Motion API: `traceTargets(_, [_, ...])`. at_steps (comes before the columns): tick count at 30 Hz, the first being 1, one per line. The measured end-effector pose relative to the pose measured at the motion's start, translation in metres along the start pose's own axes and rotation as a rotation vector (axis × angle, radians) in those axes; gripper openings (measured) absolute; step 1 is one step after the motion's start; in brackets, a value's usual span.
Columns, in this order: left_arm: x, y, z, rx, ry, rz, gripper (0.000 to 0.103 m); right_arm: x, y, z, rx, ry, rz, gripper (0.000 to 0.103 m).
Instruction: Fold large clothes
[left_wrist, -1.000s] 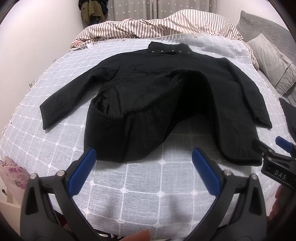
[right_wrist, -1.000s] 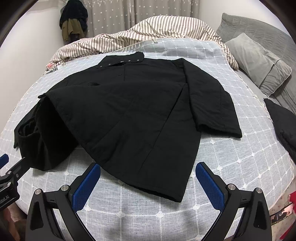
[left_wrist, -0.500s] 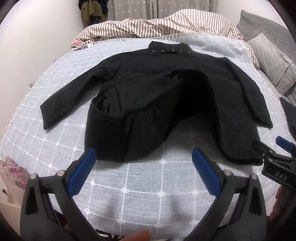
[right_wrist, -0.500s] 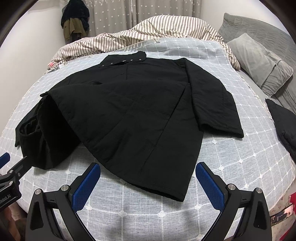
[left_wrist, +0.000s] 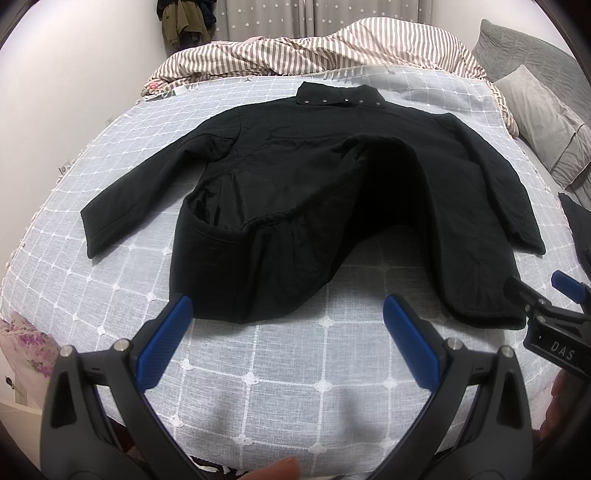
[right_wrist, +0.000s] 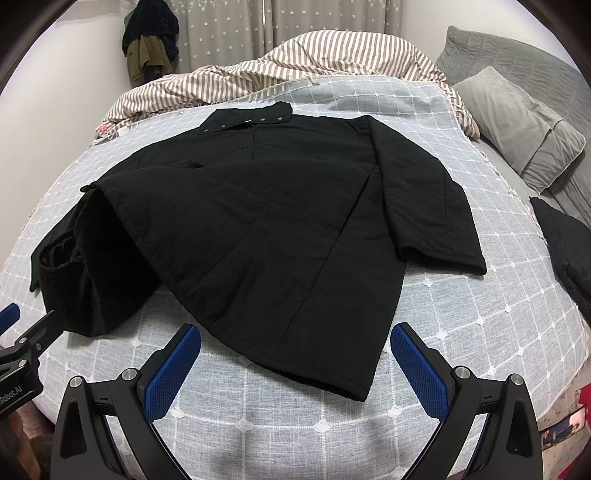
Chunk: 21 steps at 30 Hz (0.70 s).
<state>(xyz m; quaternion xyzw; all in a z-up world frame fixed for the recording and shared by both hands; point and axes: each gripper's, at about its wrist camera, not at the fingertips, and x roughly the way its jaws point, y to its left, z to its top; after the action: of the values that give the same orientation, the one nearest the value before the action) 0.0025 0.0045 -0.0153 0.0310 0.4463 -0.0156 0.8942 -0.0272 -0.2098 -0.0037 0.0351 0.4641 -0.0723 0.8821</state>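
A large black quilted jacket lies spread on the bed, collar at the far side, both sleeves out; it also shows in the right wrist view. Its front panels gape open at the hem, showing the lining. My left gripper is open and empty, just short of the left front hem. My right gripper is open and empty, its jaws either side of the right front hem corner, not touching. The right gripper also shows at the right edge of the left wrist view.
The bed has a pale blue checked cover. A striped duvet is bunched at the far end. Grey pillows lie at the right. Another dark garment sits at the right edge. Clothes hang by the wall.
Both grippers have edged slightly toward the jacket's hem; they stay open. The jacket has not moved.
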Motion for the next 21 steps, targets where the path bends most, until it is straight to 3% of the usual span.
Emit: traceTargets(21, [-0.0008,0.0049,-0.0008,0.002,0.000,0.002,0.103,0.0000,0.0004,0.0000,-0.002,0.002,-0.003,0.103])
